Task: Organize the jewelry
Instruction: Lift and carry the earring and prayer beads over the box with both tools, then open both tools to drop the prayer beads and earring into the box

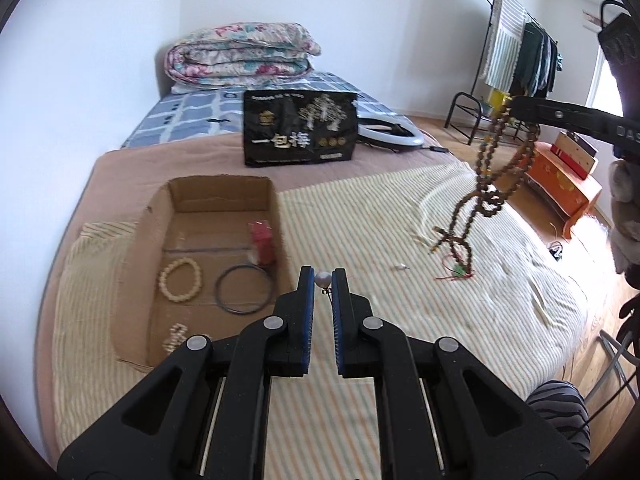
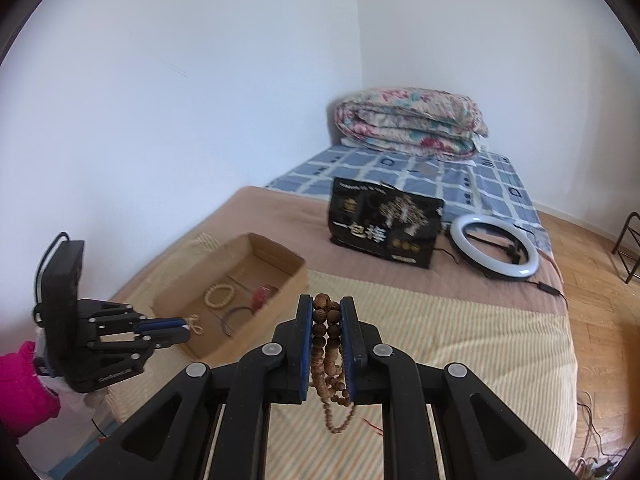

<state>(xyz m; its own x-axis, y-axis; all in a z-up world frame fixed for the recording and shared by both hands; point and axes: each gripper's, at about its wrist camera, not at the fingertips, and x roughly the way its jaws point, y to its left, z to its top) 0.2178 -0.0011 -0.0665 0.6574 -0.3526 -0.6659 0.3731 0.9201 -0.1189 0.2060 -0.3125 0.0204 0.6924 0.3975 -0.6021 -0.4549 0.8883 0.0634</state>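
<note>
Indoors, a bed (image 1: 500, 312) fills both views, laid with a cream striped sheet (image 1: 360, 216) over a tan blanket (image 1: 160, 160), with blue checked bedding (image 1: 192, 116) toward the headboard end. A folded floral quilt (image 1: 240, 54) sits in the white-walled corner at upper centre of the left view. An open cardboard box (image 1: 156, 216) lies at centre left, holding a cream bead bracelet (image 1: 180, 280), a dark bangle (image 1: 242, 289), a small red box (image 1: 262, 242) and a pale chain (image 1: 174, 338) near its front wall. Behind it stands a black bag (image 1: 300, 128), with a ring light (image 2: 494, 246) just beside it. A clothes rack (image 1: 520, 48) and an orange stool (image 1: 564, 188) stand on the wood floor (image 2: 592, 240) at upper right.

The left gripper (image 1: 322, 280) has its fingers nearly together, pinching a pearl earring (image 1: 322, 279) at the tips, above the sheet just right of the box. The right gripper (image 2: 326, 308) is clamped on a long brown bead necklace (image 2: 328, 344), whose loops hang free over the sheet at the right of the left view. A pink sleeve (image 2: 20, 388) shows at lower left of the right view.
</note>
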